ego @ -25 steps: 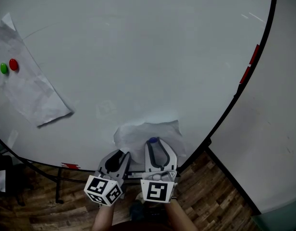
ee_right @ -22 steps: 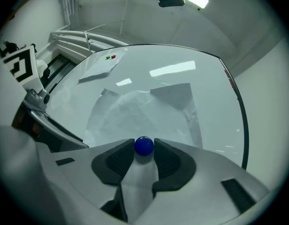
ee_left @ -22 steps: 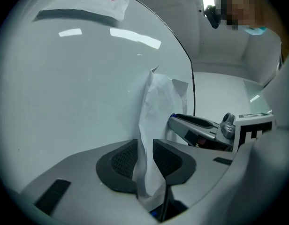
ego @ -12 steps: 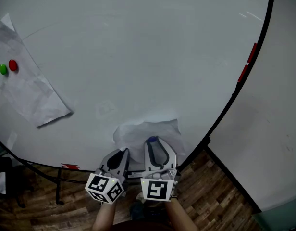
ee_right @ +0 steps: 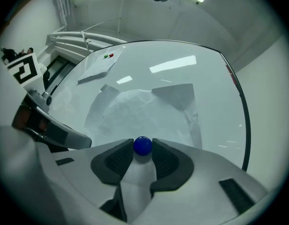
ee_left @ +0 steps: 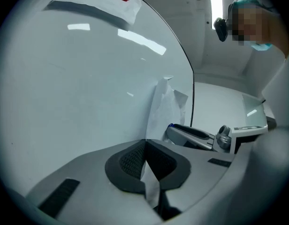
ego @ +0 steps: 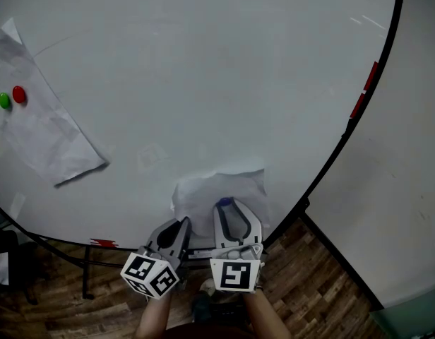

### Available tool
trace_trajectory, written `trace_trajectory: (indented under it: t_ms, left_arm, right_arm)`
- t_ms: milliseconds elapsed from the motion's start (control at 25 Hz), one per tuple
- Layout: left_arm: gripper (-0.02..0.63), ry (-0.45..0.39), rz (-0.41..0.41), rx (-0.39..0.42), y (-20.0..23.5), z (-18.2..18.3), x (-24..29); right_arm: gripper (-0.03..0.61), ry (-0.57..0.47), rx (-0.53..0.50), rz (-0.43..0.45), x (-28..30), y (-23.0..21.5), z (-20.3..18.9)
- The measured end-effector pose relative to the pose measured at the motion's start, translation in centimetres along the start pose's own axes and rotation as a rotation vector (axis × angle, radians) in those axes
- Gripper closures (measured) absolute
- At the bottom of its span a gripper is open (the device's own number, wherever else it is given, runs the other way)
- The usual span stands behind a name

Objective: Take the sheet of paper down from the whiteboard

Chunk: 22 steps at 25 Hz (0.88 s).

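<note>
A crumpled white sheet of paper (ego: 217, 189) lies against the whiteboard (ego: 203, 69) near its lower edge. My left gripper (ego: 181, 224) has just been closing. In the left gripper view its jaws (ee_left: 145, 146) meet on the sheet's lower left edge, and the paper (ee_left: 165, 104) rises beyond them. My right gripper (ego: 224, 205) is at the sheet's lower middle. Its jaws have just been opening a little, with a round blue magnet (ee_right: 142, 146) caught between the pad tips, against the paper (ee_right: 144, 107).
A second crumpled sheet (ego: 41, 133) hangs at the board's far left under a green magnet (ego: 4, 100) and a red magnet (ego: 19, 94). The board's black frame (ego: 359, 119) curves down the right. Wooden floor (ego: 309, 295) lies below. A person (ee_left: 257, 22) shows in the left gripper view.
The left gripper's jaws have shut on the sheet's edge. The sheet's top edge has shifted slightly upward on the board. The right gripper has stayed at the blue magnet.
</note>
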<state>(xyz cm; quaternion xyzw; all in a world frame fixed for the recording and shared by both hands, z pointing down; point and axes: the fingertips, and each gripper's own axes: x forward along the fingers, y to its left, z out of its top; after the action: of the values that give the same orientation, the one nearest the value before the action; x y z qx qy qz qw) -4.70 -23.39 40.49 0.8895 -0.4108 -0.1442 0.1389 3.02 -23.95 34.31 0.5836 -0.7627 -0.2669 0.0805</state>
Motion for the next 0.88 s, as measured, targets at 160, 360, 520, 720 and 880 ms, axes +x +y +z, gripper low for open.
trace_trajectory:
  t_ms: [160, 360, 520, 720, 880]
  left_arm:
    - [0.589, -0.012, 0.009, -0.031, 0.1, 0.2, -0.2]
    - [0.591, -0.019, 0.01, -0.062, 0.0, 0.5, -0.5]
    - [0.591, -0.022, 0.01, -0.073, 0.1, 0.4, -0.7]
    - [0.591, -0.021, 0.031, -0.086, 0.4, 0.4, -1.2]
    - [0.591, -0.031, 0.052, -0.103, 1.0, 0.8, -1.9]
  right_arm:
    - [0.442, -0.007, -0.01, 0.008, -0.2, 0.0, 0.4]
    - [0.442, -0.003, -0.01, 0.024, -0.7, 0.6, 0.3]
    - [0.442, -0.003, -0.002, 0.029, -0.8, 0.8, 0.1]
    - [0.442, -0.007, 0.01, 0.031, -1.1, 0.5, -0.1]
    - [0.442, -0.003, 0.027, 0.04, -1.1, 0.8, -0.5]
